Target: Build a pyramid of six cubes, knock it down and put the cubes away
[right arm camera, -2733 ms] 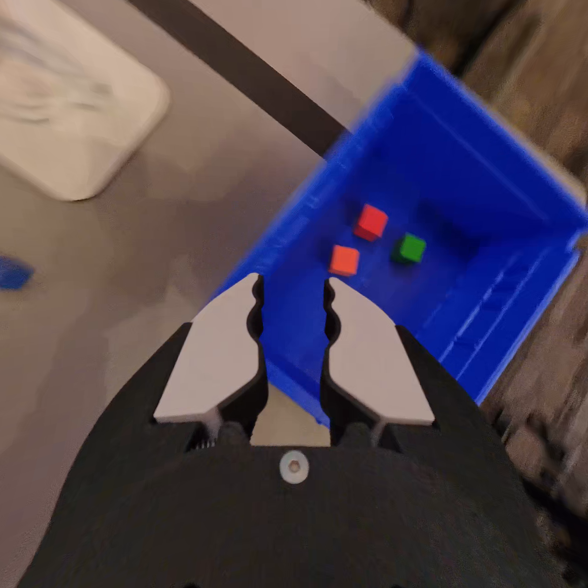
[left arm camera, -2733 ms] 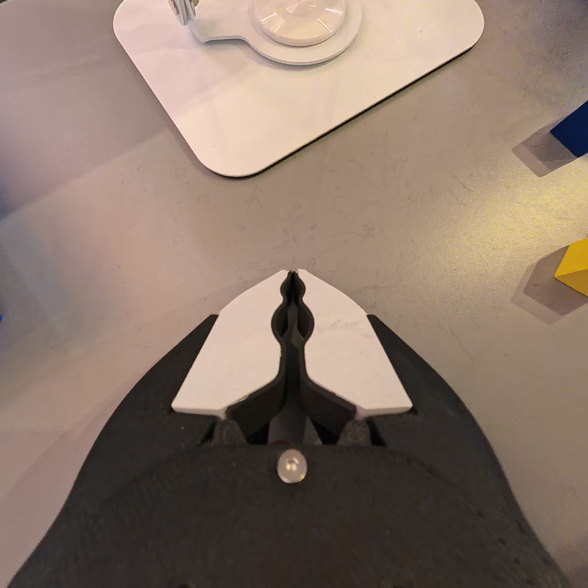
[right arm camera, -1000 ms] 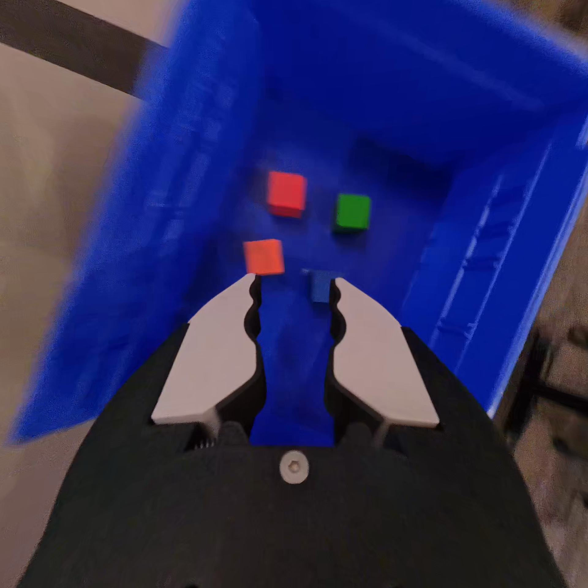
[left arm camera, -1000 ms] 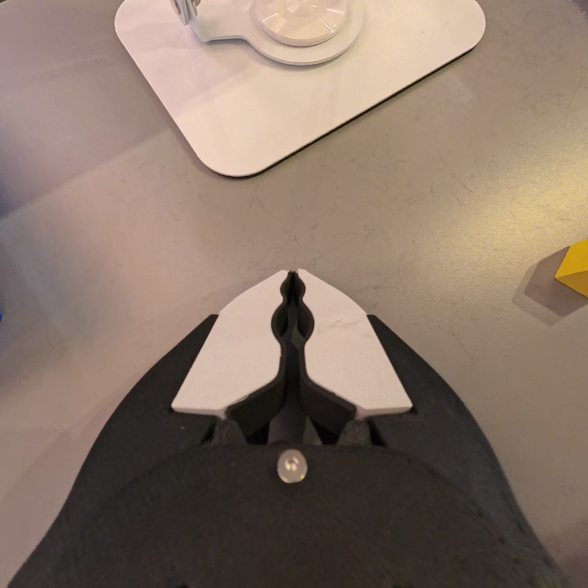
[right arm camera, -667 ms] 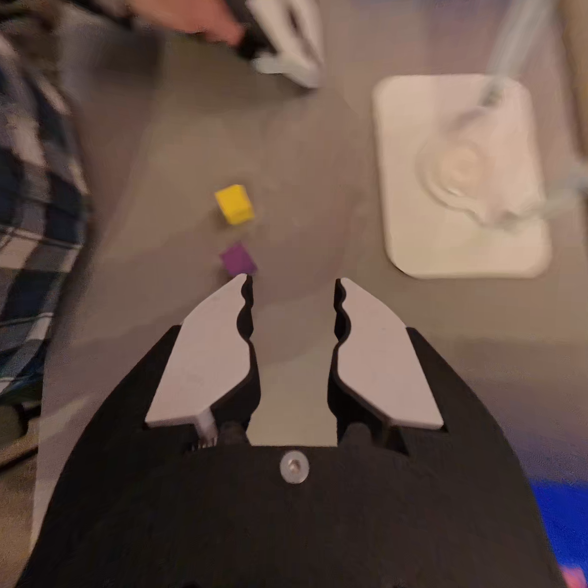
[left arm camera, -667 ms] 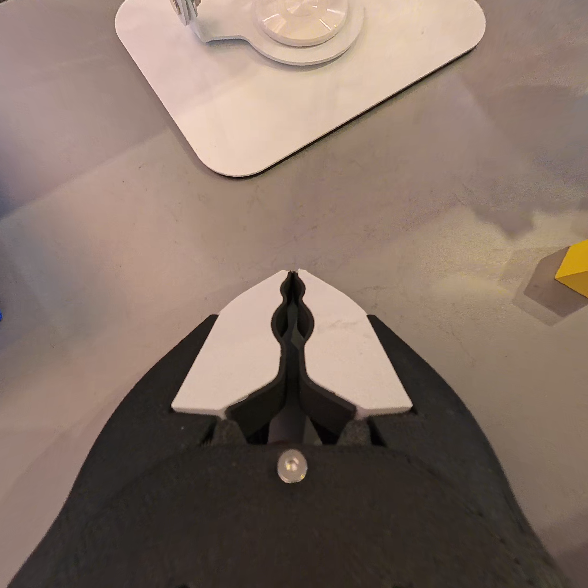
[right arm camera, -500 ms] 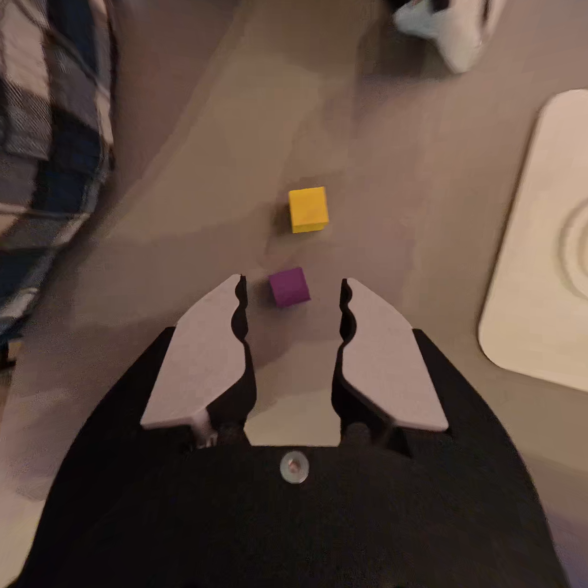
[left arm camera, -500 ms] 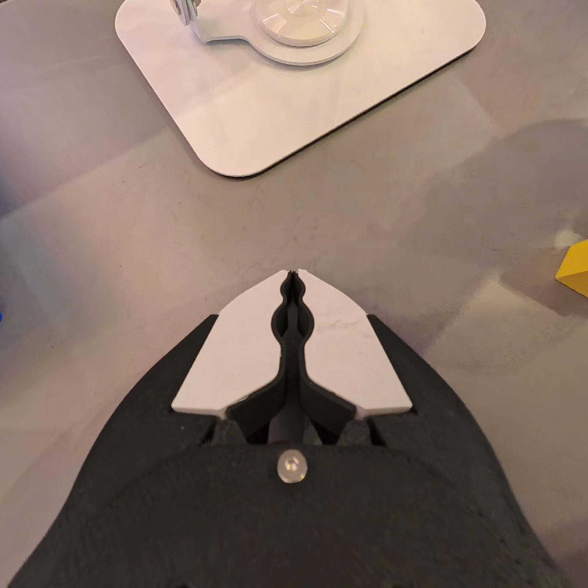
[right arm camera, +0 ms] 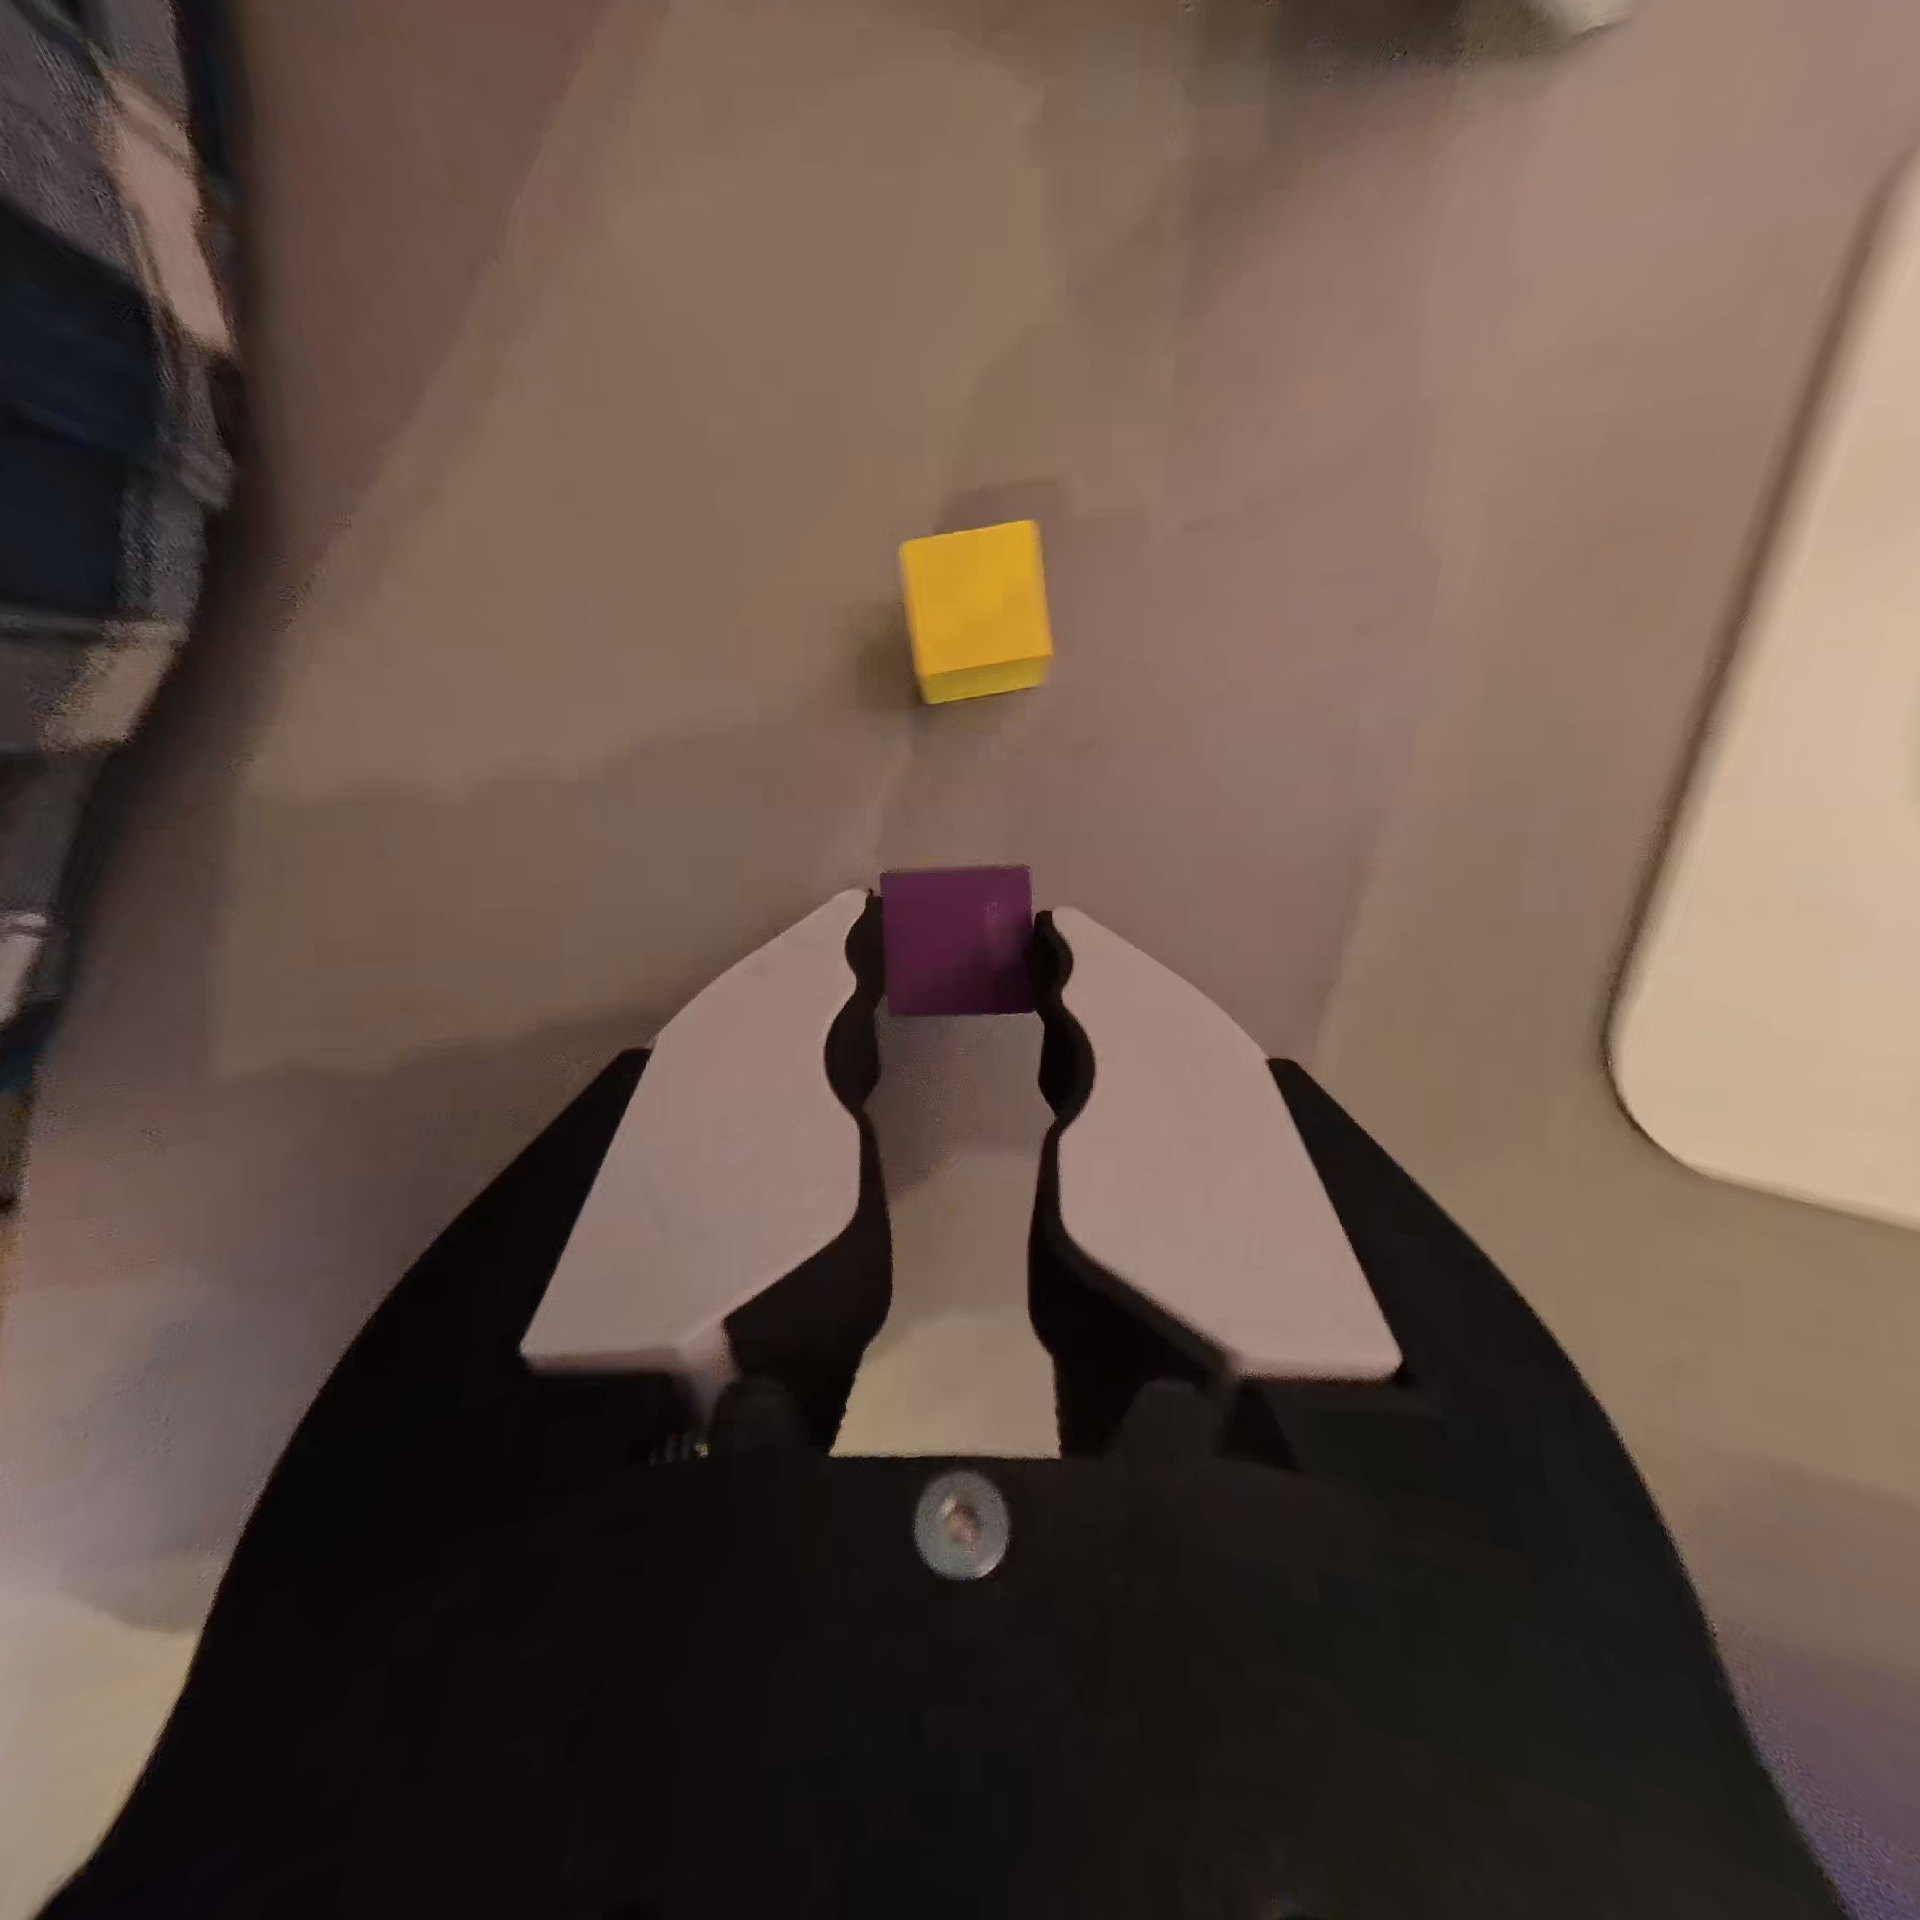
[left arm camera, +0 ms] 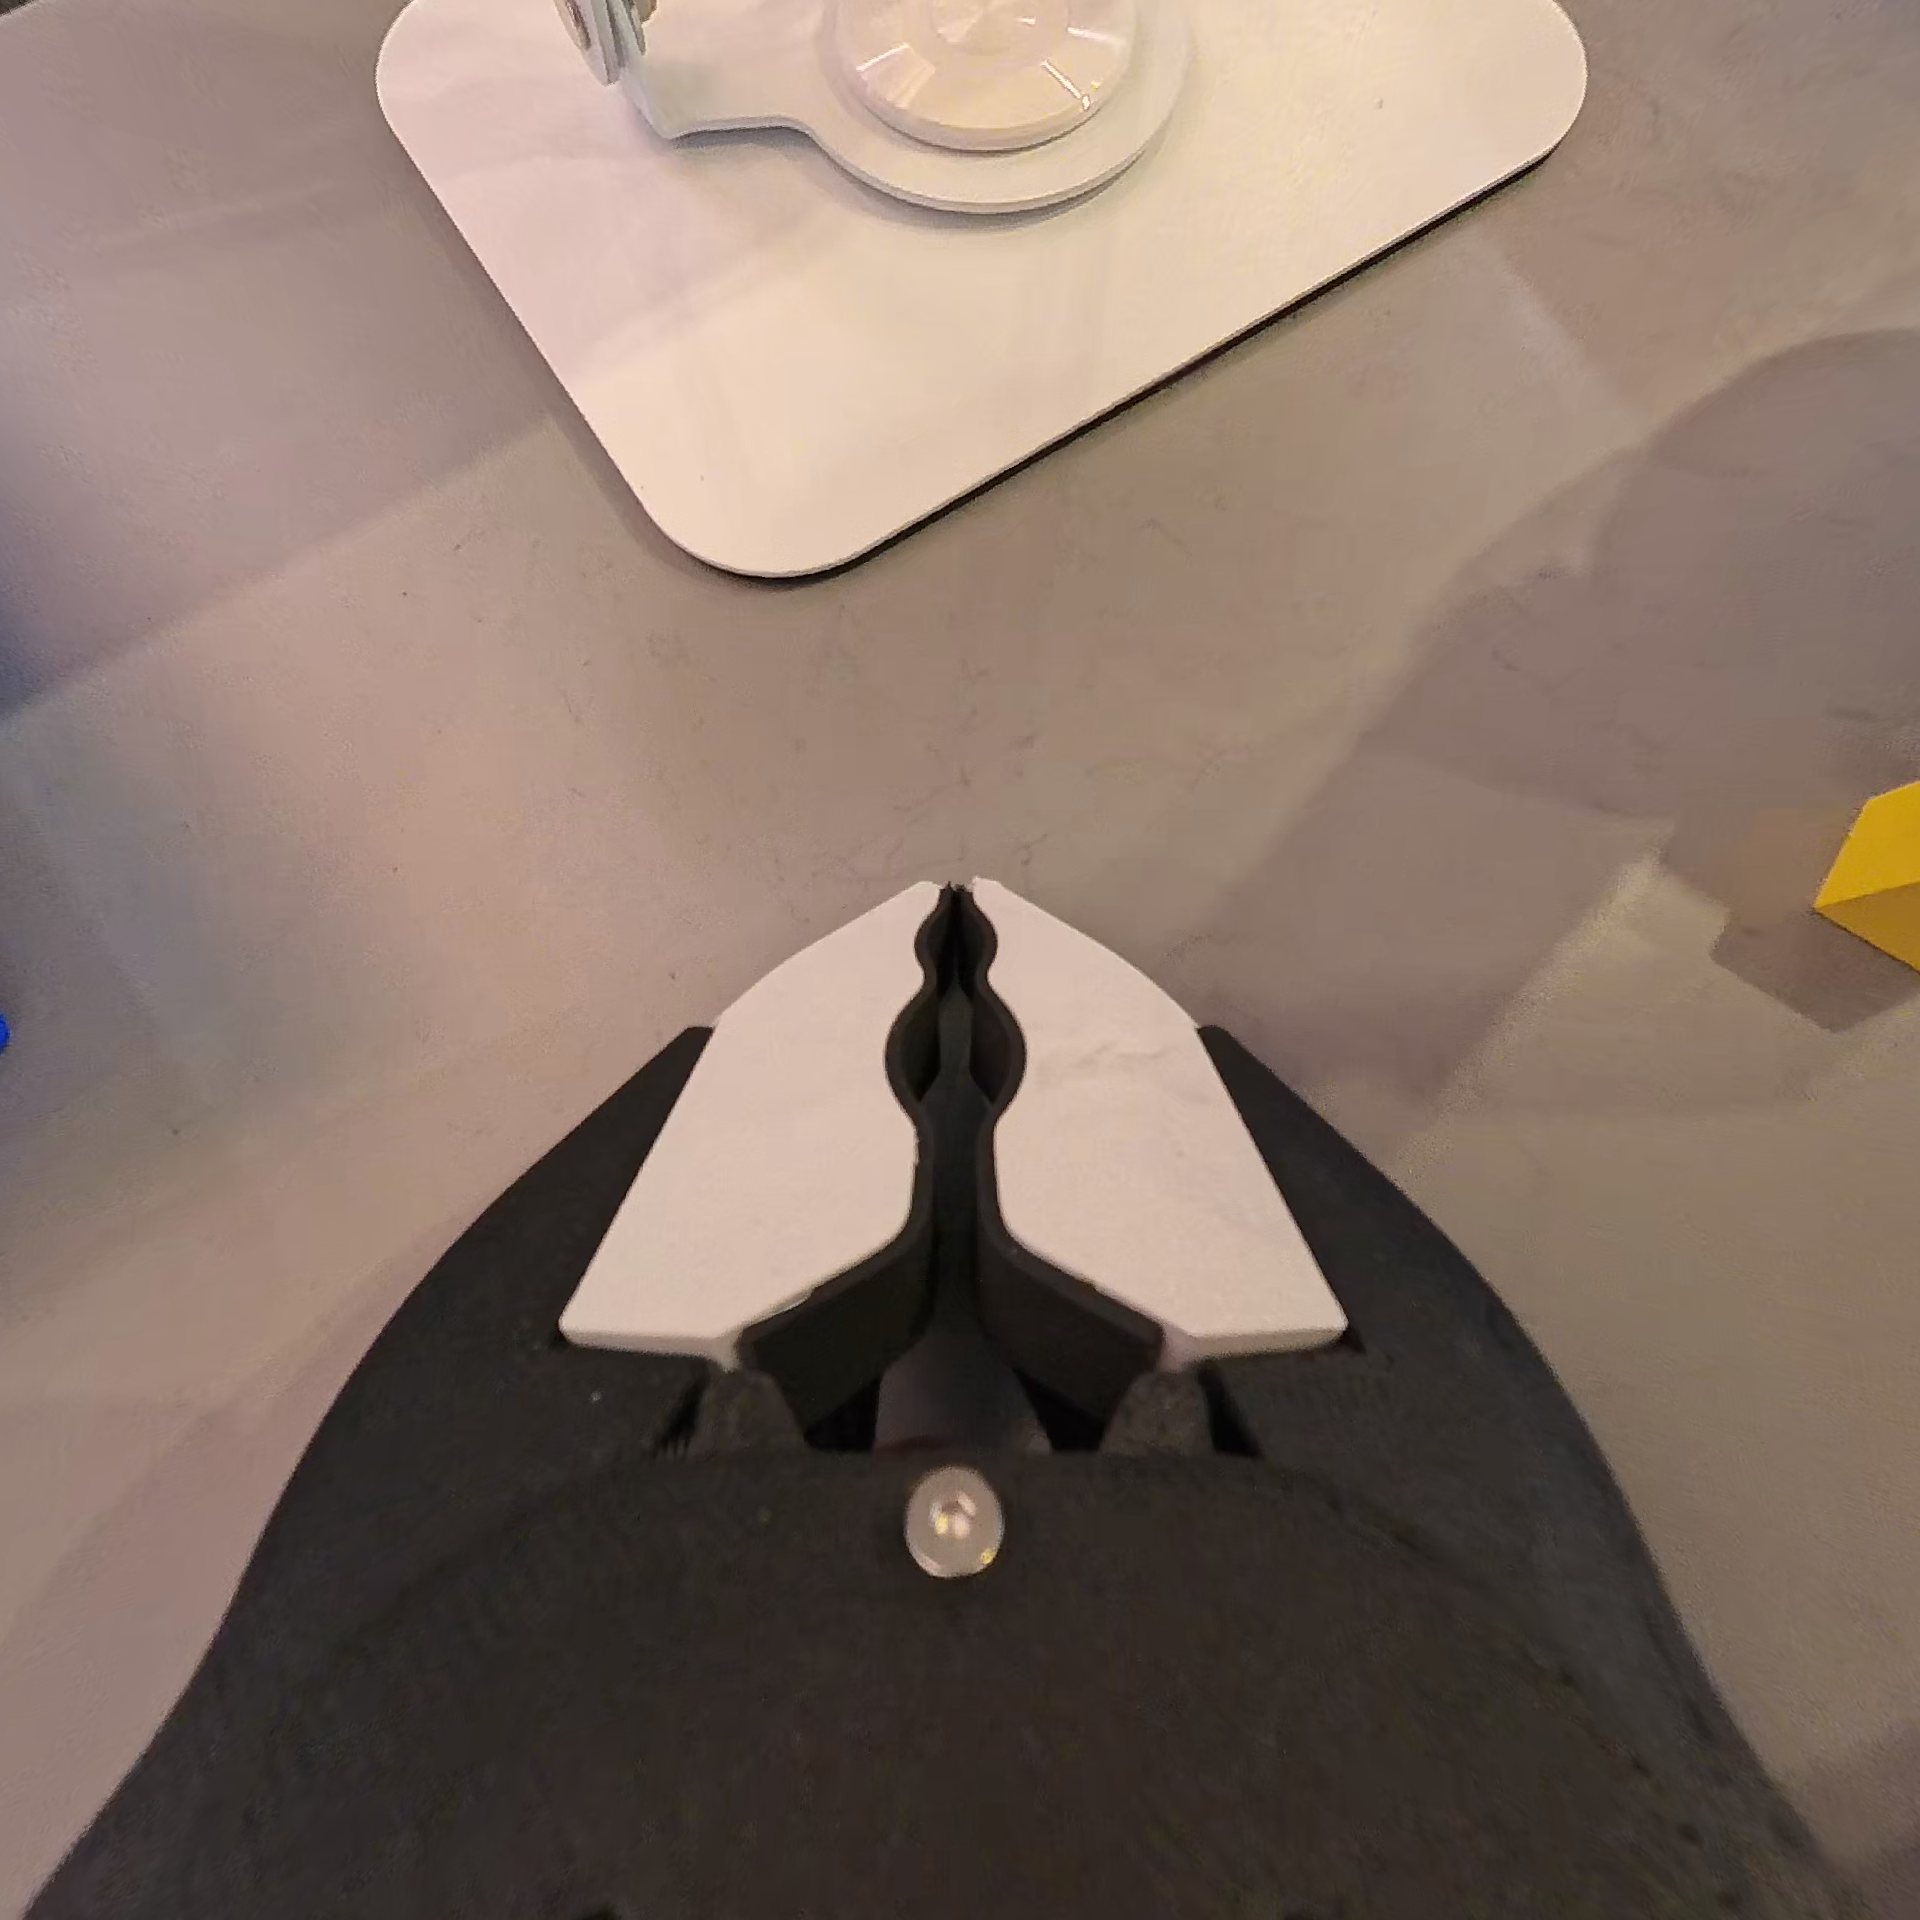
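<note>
Closest in the right wrist view is the right gripper (right arm camera: 956,920), with a rough black body and two smooth pale fingers with wavy dark inner edges. Its fingers are partly closed and press on both sides of a small purple cube (right arm camera: 956,940) that sits right between the tips. The cube has flat faces and sharp corners. Farther out at 12 o'clock from it, a yellow cube (right arm camera: 975,611) sits alone on the smooth grey surface (right arm camera: 520,727), apart from the purple one. At 3 o'clock, at the edge of the view, lies a flat white board (right arm camera: 1787,831) with rounded corners. At 9 o'clock there is blurry checked cloth (right arm camera: 94,416).

In the left wrist view, the left gripper (left arm camera: 958,889) is closest. Its pale fingers are closed tight, tips touching, with nothing between them. It is over the bare grey surface (left arm camera: 416,831), which has faint thin cracks. At 3 o'clock, a corner of the yellow cube (left arm camera: 1875,883) peeks in at the edge. Far out at 12 o'clock lies the white board (left arm camera: 935,364), thin with a dark rim, and a round white stand base (left arm camera: 997,94) sits on it.
</note>
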Tool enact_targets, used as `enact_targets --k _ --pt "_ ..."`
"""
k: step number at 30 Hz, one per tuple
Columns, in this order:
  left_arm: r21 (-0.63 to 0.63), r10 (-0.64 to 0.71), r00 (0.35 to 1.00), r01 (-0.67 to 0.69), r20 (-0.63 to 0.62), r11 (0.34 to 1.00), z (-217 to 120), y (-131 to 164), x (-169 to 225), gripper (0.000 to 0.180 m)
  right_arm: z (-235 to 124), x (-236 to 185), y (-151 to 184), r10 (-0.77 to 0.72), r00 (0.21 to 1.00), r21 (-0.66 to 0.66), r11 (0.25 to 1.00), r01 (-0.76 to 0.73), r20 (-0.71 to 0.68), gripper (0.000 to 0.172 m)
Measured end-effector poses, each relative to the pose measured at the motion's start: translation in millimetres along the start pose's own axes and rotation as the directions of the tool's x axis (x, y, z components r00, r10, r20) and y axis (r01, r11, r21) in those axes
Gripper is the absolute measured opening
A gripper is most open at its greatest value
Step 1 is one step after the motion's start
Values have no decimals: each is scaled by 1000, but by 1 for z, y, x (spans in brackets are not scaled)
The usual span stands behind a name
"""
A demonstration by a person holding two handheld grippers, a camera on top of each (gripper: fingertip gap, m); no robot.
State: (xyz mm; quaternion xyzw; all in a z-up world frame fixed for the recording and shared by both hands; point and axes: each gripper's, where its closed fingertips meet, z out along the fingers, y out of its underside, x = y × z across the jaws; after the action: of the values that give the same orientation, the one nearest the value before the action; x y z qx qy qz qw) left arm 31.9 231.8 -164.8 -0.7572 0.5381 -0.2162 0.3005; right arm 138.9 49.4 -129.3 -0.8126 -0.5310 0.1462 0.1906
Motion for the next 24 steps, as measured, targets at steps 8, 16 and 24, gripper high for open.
enact_targets --k 8,16,24 --pt "0 -1 1000 1 -1 1000 0 0 0 0 -190 108 90 543 709 315 839 -443 -450 27" --pt "0 -2 1000 2 -2 1000 0 0 0 0 -199 144 245 777 396 303 578 -758 -490 28" --pt "0 -2 1000 2 -2 1000 0 0 0 0 -135 145 273 804 427 183 532 -826 -414 28"
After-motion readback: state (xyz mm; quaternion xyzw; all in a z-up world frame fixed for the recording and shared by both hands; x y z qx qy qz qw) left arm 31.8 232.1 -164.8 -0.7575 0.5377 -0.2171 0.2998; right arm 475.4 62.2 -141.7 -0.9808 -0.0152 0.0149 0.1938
